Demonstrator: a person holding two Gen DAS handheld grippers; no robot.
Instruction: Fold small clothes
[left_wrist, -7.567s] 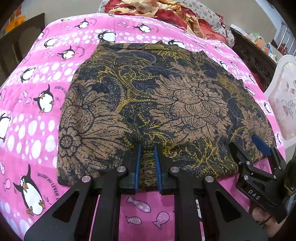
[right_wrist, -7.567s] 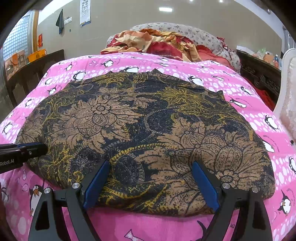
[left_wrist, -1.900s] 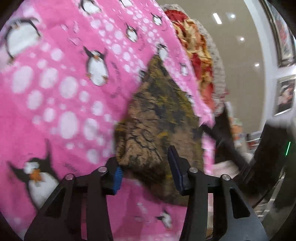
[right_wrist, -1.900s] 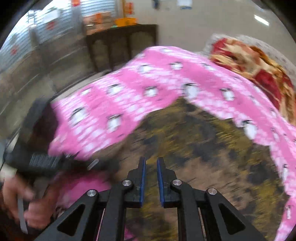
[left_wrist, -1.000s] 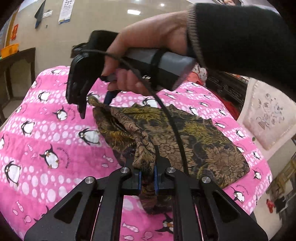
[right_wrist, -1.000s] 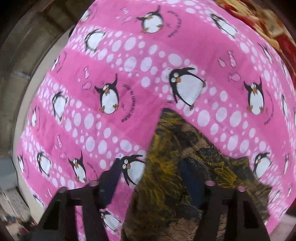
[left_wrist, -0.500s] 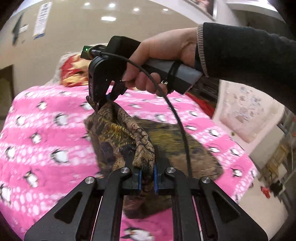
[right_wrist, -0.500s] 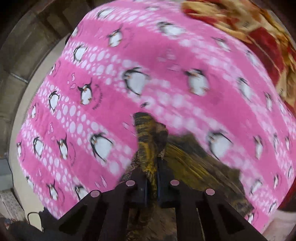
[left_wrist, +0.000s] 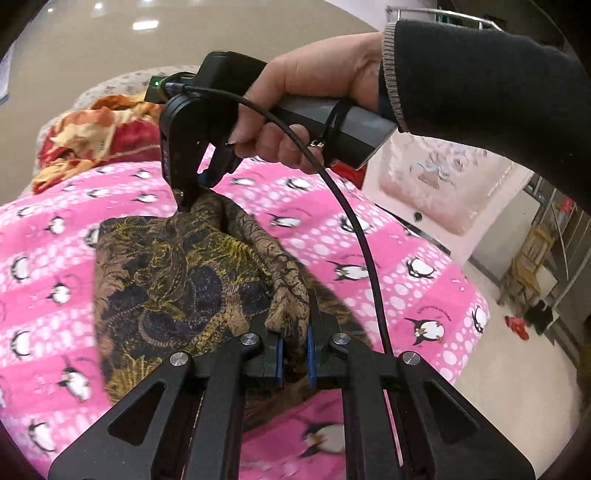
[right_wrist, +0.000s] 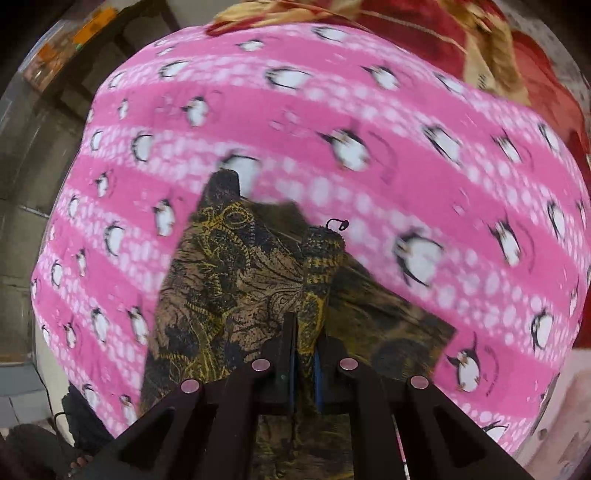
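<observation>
A brown, black and yellow floral cloth (left_wrist: 177, 288) hangs lifted over the pink penguin blanket (left_wrist: 399, 266). My left gripper (left_wrist: 293, 354) is shut on a bunched corner of it at the near edge. In the left wrist view a hand holds my right gripper (left_wrist: 192, 201) above, its fingers pointing down and pinching another corner of the cloth. The right wrist view looks down: my right gripper (right_wrist: 303, 354) is shut on a gathered fold of the cloth (right_wrist: 236, 295), which drapes away over the pink blanket (right_wrist: 369, 110). The rest of the cloth lies below on the bed.
A heap of red and orange bedding (left_wrist: 96, 129) lies at the head of the bed. A white chair with a pink cover (left_wrist: 443, 181) stands beside the bed on the right. Dark wooden furniture (right_wrist: 122, 37) stands past the bed's edge.
The right gripper closed on a corner of the cloth. Both grippers then moved across the bed with the cloth, lifting and spreading its edge between them.
</observation>
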